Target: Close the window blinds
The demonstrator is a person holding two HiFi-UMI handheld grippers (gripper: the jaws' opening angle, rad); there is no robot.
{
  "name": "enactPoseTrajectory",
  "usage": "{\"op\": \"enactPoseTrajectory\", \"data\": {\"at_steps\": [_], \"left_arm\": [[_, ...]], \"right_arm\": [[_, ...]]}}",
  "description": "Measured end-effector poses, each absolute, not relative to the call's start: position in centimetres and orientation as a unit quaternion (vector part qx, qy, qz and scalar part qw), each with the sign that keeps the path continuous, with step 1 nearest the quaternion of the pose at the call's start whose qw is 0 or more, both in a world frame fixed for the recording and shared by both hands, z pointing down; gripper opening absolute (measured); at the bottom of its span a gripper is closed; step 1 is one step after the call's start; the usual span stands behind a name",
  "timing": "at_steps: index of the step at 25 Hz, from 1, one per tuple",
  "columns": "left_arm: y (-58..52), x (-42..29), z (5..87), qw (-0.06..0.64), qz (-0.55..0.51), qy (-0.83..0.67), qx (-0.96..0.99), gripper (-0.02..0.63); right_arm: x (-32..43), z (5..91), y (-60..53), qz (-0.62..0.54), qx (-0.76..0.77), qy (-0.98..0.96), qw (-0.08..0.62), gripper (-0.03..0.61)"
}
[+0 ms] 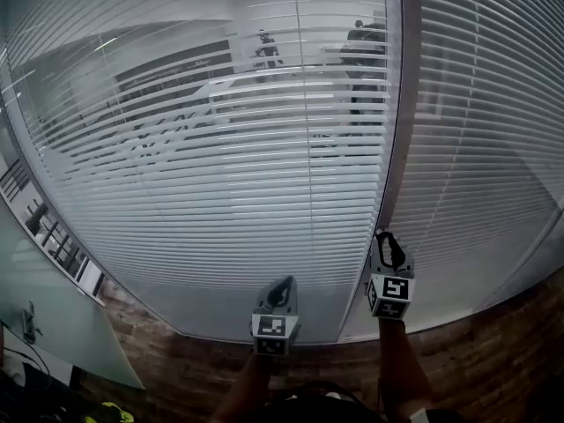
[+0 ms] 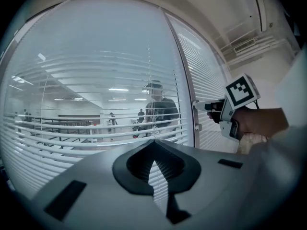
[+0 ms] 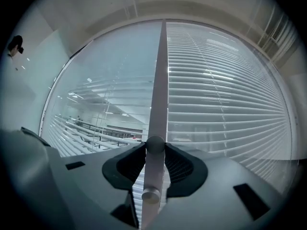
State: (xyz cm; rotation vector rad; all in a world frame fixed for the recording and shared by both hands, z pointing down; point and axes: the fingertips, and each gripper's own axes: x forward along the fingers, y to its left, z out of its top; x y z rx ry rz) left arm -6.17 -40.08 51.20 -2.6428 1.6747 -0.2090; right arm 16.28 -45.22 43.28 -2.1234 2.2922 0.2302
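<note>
White slatted blinds (image 1: pixel 220 192) hang behind the left glass pane, their slats tilted open so the room beyond shows through. A second set of blinds (image 1: pixel 476 130) covers the right pane. A grey upright post (image 1: pixel 394 104) divides the panes. My right gripper (image 1: pixel 382 234) is at this post, seen from the side in the left gripper view (image 2: pixel 199 104). Its jaws stand open on either side of a round knob (image 3: pixel 154 143) on the post, and a second knob (image 3: pixel 150 194) sits below. My left gripper (image 1: pixel 284 282) hangs lower and to the left, before the left pane, shut and empty (image 2: pixel 153 142).
A standing figure (image 1: pixel 361 60) and ceiling lights show in the glass. The wood-pattern floor (image 1: pixel 493 351) runs along the foot of the panes. A frosted glass panel (image 1: pixel 44 307) stands at the far left. The person's forearms reach up from the bottom edge.
</note>
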Motion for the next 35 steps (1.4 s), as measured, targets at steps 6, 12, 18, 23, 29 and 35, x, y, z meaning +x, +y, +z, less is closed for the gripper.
{"op": "enactPoseTrajectory", "data": {"at_steps": [6,12,18,23,29,35], "left_arm": [[-39.7,-6.0,51.5,0.006,-0.075,0.530,-0.844,-0.006],[-39.6,-6.5,52.2,0.003,-0.078,0.534,-0.842,-0.006],[-39.5,-6.1,52.6,-0.010,-0.078,0.530,-0.845,-0.006],[-39.8,-5.3,51.7,-0.002,-0.066,0.525,-0.849,-0.006],[-39.8,-5.6,50.9,0.002,-0.050,0.534,-0.844,-0.006],[-40.5,-6.5,51.0,0.016,-0.032,0.548,-0.836,-0.006]], "right_arm": [[16.3,43.1,-44.9,0.078,-0.666,0.742,0.005,0.123],[15.9,43.1,-44.9,0.155,-0.652,0.739,-0.066,0.121],[15.5,42.7,-44.7,0.230,-0.628,0.726,-0.162,0.122],[15.2,42.9,-44.7,0.296,-0.600,0.704,-0.237,0.123],[15.1,43.3,-44.8,0.420,-0.541,0.643,-0.342,0.122],[15.2,43.6,-44.8,0.499,-0.493,0.581,-0.413,0.123]]}}
